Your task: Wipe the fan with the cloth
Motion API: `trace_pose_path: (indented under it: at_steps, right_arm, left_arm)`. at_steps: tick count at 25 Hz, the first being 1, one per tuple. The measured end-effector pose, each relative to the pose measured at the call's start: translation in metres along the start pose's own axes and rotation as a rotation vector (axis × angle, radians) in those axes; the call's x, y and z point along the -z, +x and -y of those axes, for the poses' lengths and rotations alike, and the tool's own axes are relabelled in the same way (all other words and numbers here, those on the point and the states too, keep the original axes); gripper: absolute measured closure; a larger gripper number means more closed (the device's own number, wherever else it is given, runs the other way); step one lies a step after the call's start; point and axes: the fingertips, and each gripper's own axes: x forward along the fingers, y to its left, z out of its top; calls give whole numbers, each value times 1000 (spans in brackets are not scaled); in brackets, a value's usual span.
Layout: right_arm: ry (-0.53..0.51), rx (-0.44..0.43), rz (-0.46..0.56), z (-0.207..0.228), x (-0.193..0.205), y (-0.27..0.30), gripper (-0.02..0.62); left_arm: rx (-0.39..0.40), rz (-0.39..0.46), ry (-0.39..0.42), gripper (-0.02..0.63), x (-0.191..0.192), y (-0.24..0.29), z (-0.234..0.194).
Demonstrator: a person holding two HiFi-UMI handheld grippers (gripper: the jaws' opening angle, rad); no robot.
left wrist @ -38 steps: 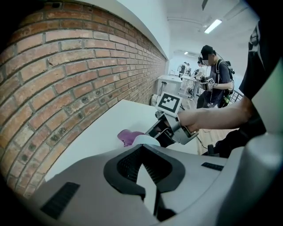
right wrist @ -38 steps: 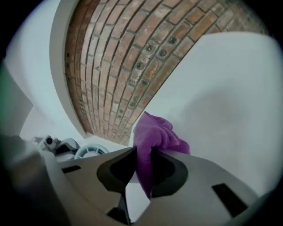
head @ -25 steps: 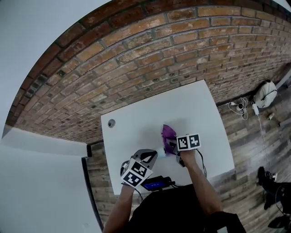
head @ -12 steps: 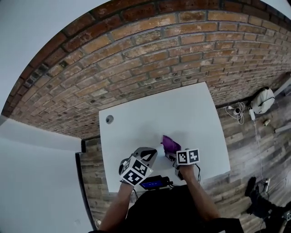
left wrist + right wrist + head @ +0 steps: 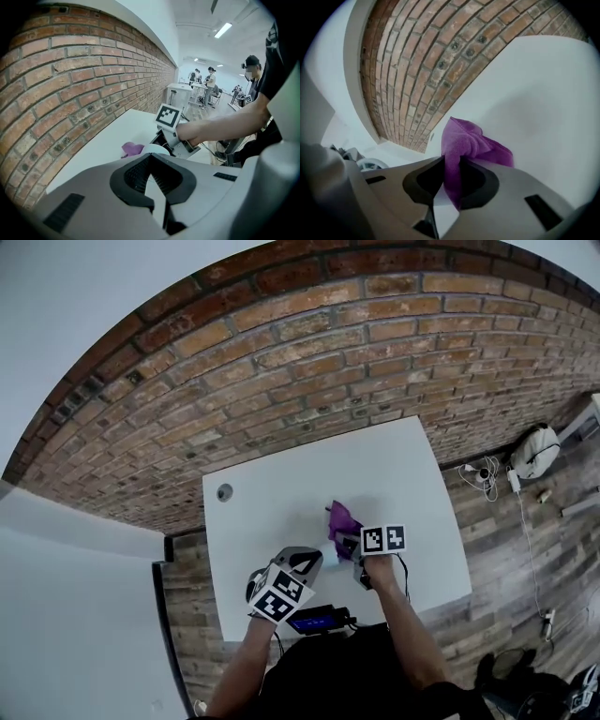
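My right gripper (image 5: 349, 542) is shut on a purple cloth (image 5: 339, 517), which bunches up between the jaws and spills forward over the white table (image 5: 394, 474). In the right gripper view the cloth (image 5: 468, 145) fills the gap between the jaws of this gripper (image 5: 447, 168). A small round white fan (image 5: 370, 164) sits just to its left. My left gripper (image 5: 305, 563) is near the table's front edge and is shut. In its own view the left gripper (image 5: 151, 161) points at the fan (image 5: 154, 149), with the cloth (image 5: 132, 149) beside it.
A black device with a blue screen (image 5: 319, 620) lies at the table's front edge under my arms. A round cable hole (image 5: 224, 491) marks the far left of the table. A brick wall (image 5: 281, 362) stands behind the table. Cables and a white bag (image 5: 534, 451) lie on the floor at right.
The right gripper drew back toward me with the cloth, then pushed out across the table again. The left gripper has stayed where it was.
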Motion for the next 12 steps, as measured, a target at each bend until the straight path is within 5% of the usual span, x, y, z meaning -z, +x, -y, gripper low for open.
trace_pose_path:
  at_steps: [5, 9, 12]
  right_arm:
    - [6, 35, -23, 10, 42, -14, 520]
    - [-28, 14, -180, 5, 106, -32, 520]
    - [14, 8, -142, 5, 100, -50, 520]
  left_arm:
    - [2, 12, -10, 600, -1, -1, 1]
    - [0, 25, -6, 600, -1, -1, 0]
    - [-21, 55, 11, 600, -2, -5, -2]
